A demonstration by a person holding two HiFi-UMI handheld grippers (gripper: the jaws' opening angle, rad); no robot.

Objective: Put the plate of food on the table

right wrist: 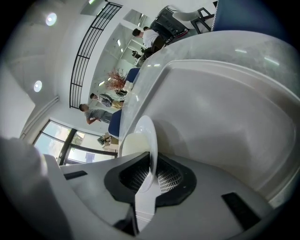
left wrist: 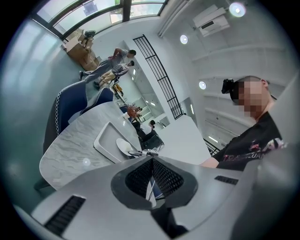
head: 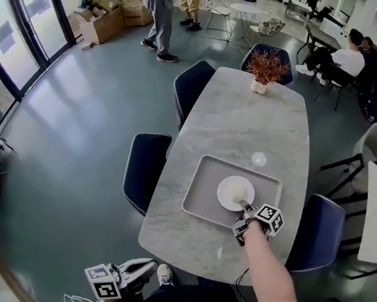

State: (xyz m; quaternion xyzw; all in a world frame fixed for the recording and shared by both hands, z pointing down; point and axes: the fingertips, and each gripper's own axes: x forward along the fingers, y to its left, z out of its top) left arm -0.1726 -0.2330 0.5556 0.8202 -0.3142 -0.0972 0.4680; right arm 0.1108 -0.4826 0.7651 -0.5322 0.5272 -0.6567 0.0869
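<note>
1. The plate (head: pixel 234 192) lies inside the tray (head: pixel 200 198), toward the tray's right half, and carries a pale, cream-coloured food (right wrist: pixel 132 143).
2. The right gripper (head: pixel 244 213) has its jaws closed on the plate's rim, on the edge nearest the person. In the right gripper view the thin white rim runs straight down between the two dark pads, which pinch it from both sides.
3. In that view the rest of the plate stands out beyond the jaws over the tray's floor. I cannot tell whether its underside touches the tray or is just clear of it.
4. The tray sits on the marble surface (head: pixel 244 126), at the near end. A small potted plant (head: pixel 266 68) stands well apart from the tray at the far end.
5. The right forearm (head: pixel 269 276) stretches from the lower right across the near edge of the surface toward the tray. The marker cube sits just to the right of the tray's near right corner.
6. The left gripper (head: pixel 146 270) hangs low, off the surface and well apart from the tray, near the person's body. Its jaws point roughly toward the surface.
7. In the left gripper view its jaws are brought together at the tips and grip nothing. The tray and plate show beyond them.
</note>
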